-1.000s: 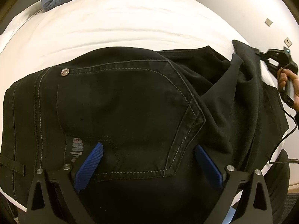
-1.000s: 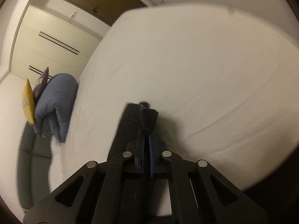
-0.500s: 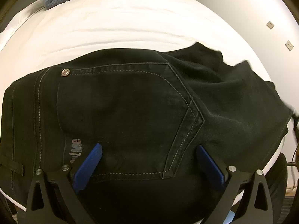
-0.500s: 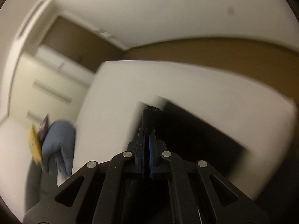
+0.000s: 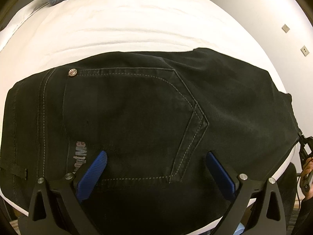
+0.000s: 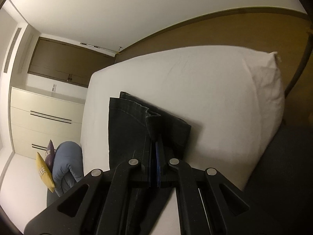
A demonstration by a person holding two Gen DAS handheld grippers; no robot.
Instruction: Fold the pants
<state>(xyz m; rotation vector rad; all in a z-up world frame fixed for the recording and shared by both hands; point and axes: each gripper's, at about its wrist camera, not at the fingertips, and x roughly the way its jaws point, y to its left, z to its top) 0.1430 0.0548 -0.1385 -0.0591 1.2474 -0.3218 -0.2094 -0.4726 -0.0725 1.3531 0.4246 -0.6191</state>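
Observation:
Black pants (image 5: pixel 137 113) lie flat on the white bed (image 5: pixel 137 23), back pocket up, with the waistband at the left. My left gripper (image 5: pixel 156 154) hovers open over the lower part of the pocket, its blue pads (image 5: pixel 93 170) spread wide with only flat cloth beneath. In the left wrist view my right gripper (image 5: pixel 304 143) shows at the far right edge, held by a hand (image 5: pixel 307 168). It is at the end of the stretched cloth. In the right wrist view my right gripper (image 6: pixel 154 143) is shut on a stitched edge of the pants (image 6: pixel 127 121).
A blue-grey duvet (image 6: pixel 67 160) is bundled past the far end of the bed, with yellow and purple cushions (image 6: pixel 44 172) beside it. A cream drawer unit (image 6: pixel 45 117) stands behind. The bed's corner (image 6: pixel 270 90) drops off to the right, and a wall with sockets (image 5: pixel 285 28) is close.
My right gripper has swung out to the right with the cloth, and the raised, bunched pants leg now lies spread flat. The left gripper has stayed open over the pocket.

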